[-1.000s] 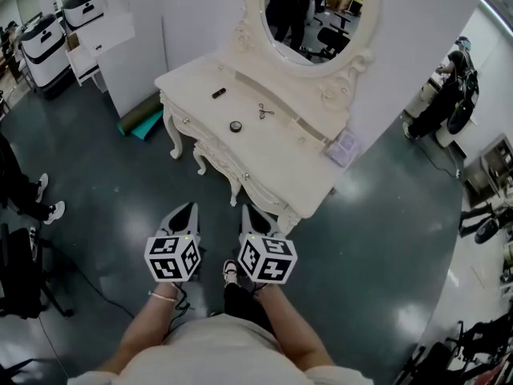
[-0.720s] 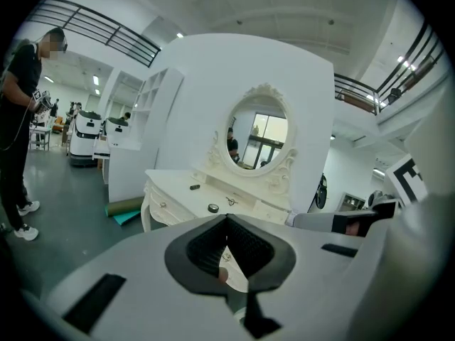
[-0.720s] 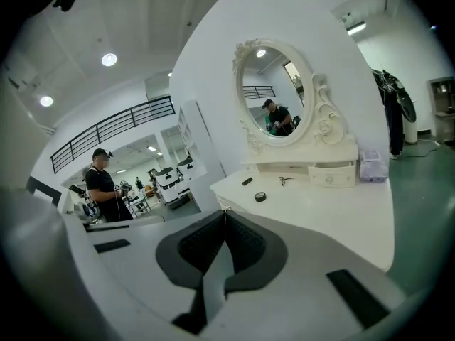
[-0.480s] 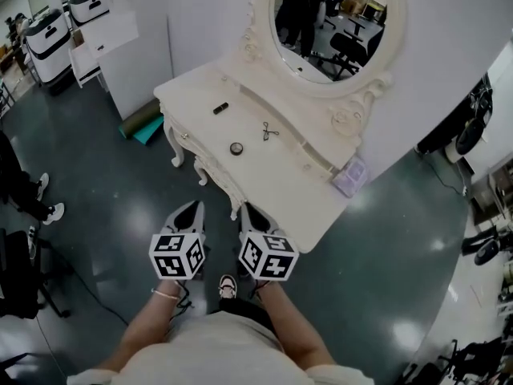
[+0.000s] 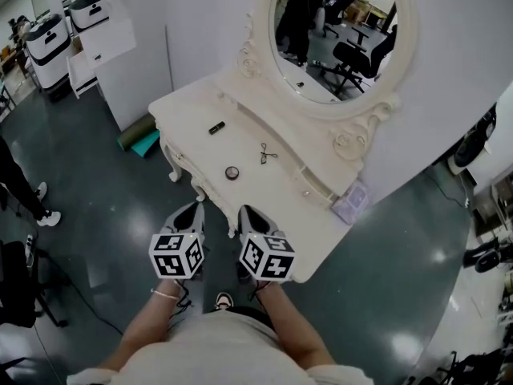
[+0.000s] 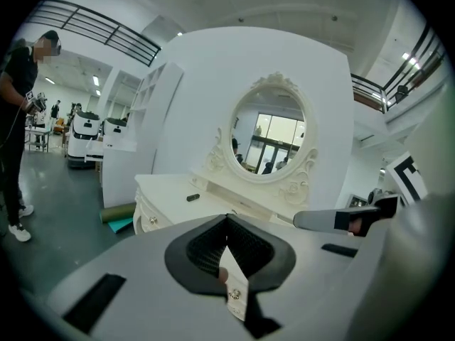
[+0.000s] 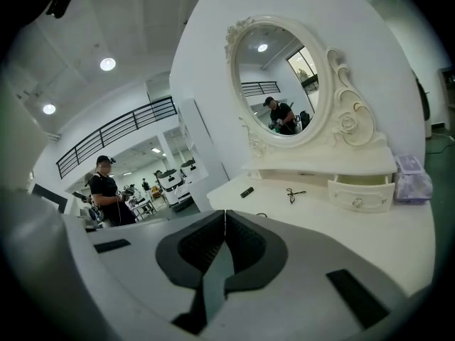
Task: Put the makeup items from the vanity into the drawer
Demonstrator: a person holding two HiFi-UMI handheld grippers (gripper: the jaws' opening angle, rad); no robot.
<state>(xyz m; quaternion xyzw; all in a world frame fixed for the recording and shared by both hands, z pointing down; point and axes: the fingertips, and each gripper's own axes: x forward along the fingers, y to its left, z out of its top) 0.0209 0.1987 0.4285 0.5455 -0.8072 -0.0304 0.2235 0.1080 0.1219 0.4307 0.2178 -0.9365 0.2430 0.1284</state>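
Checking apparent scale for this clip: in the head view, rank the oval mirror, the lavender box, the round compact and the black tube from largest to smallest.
1. oval mirror
2. lavender box
3. round compact and black tube: both tiny and look about alike, so they are not ranked.

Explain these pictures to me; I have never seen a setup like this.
There is no robot here. A person holds a pair of hand tongs in each hand, each with a marker cube on it. The head view comes from a camera on the person's head. It looks down at the left tongs, the right tongs and a white vanity. The two gripper views come from cameras riding on the tongs, looking along their jaws. On the vanity lie a small black tube, a round compact, a scissor-like tool and a lilac box. Both tongs are shut and hold nothing.
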